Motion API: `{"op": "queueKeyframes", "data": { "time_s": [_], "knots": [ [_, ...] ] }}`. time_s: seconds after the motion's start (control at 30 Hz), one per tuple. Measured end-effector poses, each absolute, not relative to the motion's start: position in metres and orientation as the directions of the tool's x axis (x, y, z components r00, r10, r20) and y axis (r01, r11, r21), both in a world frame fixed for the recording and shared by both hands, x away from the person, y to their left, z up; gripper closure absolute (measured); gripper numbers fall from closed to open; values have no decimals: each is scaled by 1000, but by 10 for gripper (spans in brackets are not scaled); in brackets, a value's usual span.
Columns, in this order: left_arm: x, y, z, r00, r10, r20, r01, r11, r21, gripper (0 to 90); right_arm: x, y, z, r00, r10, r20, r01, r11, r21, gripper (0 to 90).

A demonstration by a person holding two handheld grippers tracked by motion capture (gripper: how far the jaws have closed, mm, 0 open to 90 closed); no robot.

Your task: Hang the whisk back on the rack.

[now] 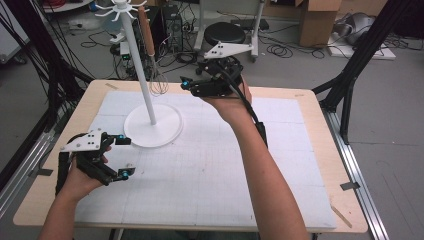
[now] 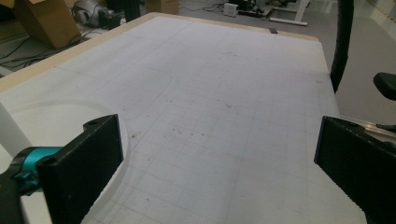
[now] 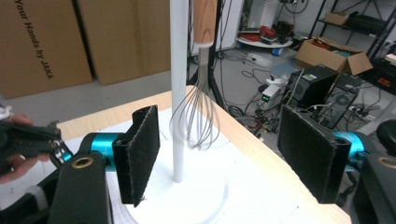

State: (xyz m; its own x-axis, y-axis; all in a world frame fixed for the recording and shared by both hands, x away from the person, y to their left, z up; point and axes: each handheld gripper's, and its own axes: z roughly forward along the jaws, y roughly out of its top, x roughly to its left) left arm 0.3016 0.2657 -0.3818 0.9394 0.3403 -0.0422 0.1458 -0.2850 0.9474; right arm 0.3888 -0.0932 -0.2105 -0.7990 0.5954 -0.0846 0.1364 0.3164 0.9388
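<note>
white gridded mat (image 1: 210, 170) on the table | white stand (image 1: 150, 100) at mat's far left, landmark | whisk (image 1: 156, 75) hangs from its top hook (wooden handle up), just beside the pole | right gripper (image 1: 192, 86) near whisk, jaws parted, empty | left gripper (image 1: 125, 157) just below stand's base, released

Whisk (image 1: 156, 75), wooden handle and steel wire loops, hangs upright, loops down, from white stand (image 1: 150, 107), just beside its pole.
</note>
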Motion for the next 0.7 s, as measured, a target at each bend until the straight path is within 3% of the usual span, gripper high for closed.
{"op": "queueKeyframes", "data": {
  "time_s": [0.7],
  "knots": [
    [304,265,-383,938,342,-50,152,-276,949,17,361,-130,-251,-809,587,-38,171,297,939,170]
  ]
}}
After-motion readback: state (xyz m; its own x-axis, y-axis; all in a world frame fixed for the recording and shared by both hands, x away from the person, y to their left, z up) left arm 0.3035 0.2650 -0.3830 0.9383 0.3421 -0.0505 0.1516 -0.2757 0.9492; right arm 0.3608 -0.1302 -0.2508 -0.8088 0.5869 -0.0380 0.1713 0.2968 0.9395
